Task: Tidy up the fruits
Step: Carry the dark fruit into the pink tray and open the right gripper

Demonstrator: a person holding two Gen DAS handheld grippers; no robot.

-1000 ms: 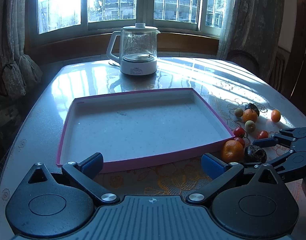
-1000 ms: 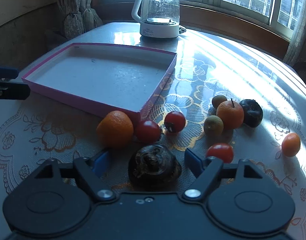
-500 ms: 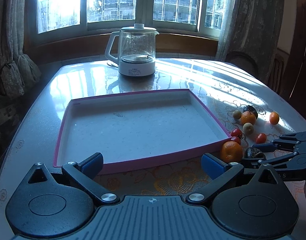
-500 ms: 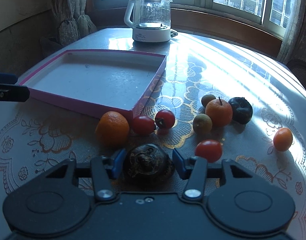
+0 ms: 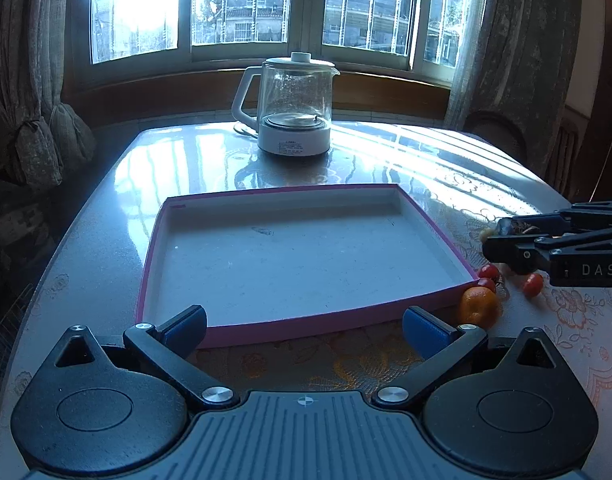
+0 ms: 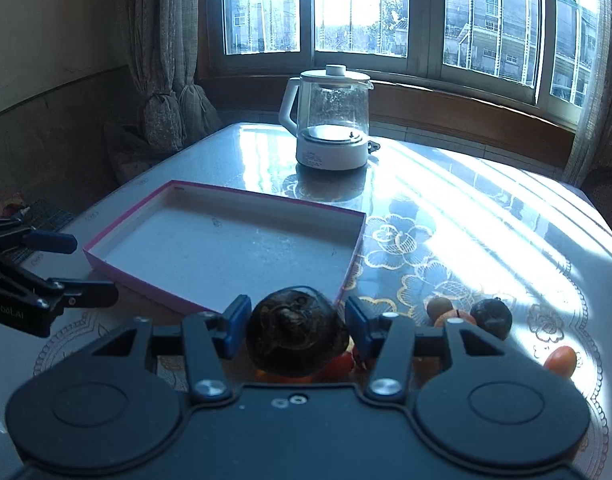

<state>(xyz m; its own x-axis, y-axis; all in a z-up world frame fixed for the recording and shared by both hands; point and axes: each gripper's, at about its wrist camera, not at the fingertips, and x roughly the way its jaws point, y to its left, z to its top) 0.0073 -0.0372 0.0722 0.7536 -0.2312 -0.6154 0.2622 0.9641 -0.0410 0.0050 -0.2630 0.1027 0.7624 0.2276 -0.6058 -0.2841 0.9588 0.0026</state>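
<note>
My right gripper point(image 6: 297, 326) is shut on a dark brown wrinkled fruit point(image 6: 297, 330) and holds it lifted above the table, near the right corner of the pink-rimmed tray point(image 6: 225, 196). It shows in the left wrist view point(image 5: 502, 236) to the right of the tray point(image 5: 306, 326). My left gripper point(image 5: 303, 326) is open and empty at the tray's near edge. An orange point(image 5: 478, 306) and red tomatoes point(image 5: 488, 272) lie by the tray's right corner. A dark plum point(image 6: 490, 317), a small orange fruit point(image 6: 560, 360) and a brownish fruit point(image 6: 440, 305) lie on the table to the right.
A glass kettle point(image 5: 291, 106) on a white base stands at the back of the table, beyond the tray. Windows and curtains lie behind it. The table edge curves off at left and right.
My right gripper has closed on the dark fruit and lifted it off the table, away from the other fruits. The left gripper has risen slightly and stayed open.
</note>
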